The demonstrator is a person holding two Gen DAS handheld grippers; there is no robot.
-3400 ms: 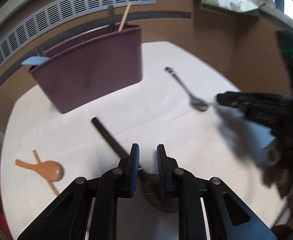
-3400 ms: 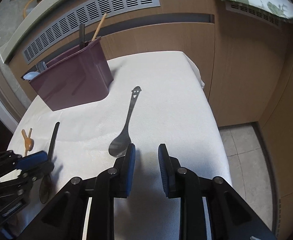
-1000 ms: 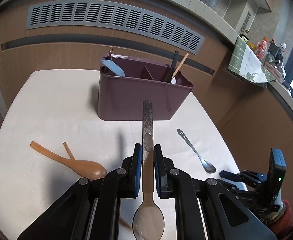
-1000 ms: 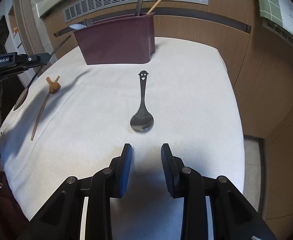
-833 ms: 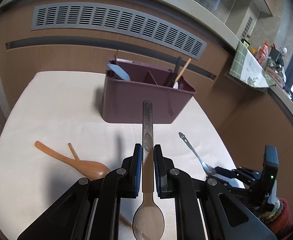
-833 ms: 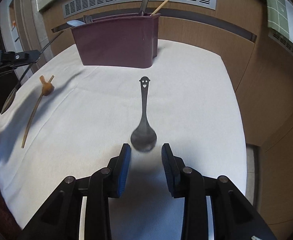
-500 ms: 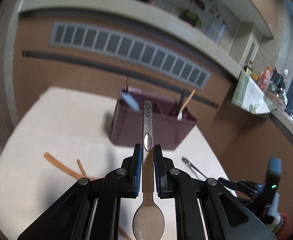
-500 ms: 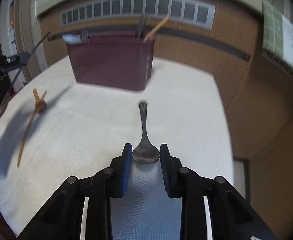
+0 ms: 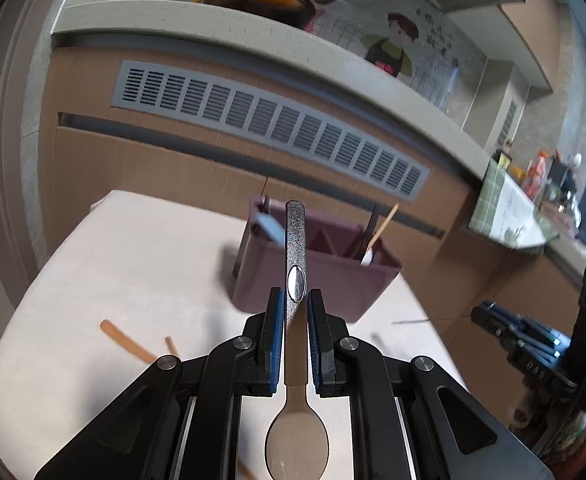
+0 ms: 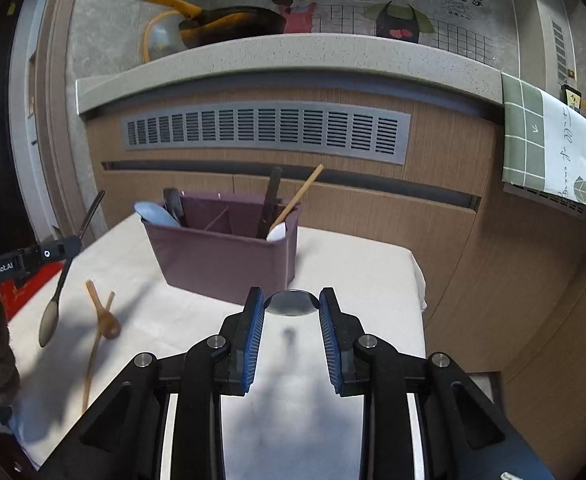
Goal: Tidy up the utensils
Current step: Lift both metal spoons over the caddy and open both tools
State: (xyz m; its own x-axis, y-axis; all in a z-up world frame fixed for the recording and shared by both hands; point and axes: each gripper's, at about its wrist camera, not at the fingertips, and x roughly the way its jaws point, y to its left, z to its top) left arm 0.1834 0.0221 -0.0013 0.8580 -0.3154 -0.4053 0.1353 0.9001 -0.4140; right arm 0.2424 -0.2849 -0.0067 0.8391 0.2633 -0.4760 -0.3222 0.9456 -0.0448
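The handle of the metal spoon is hidden: only its bowl shows, edge-on between the pads of the right claw, and whether they press it cannot be told. In the left wrist view that spoon's handle is a faint blurred streak right of the left claw. The wooden spoon left of that claw is cut off behind its body, bowl unseen

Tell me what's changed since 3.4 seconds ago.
The left gripper took the dark spoon and lifted it toward the caddy. The right gripper closed on the steel spoon and raised it. Caddy and wooden spoon stayed put.
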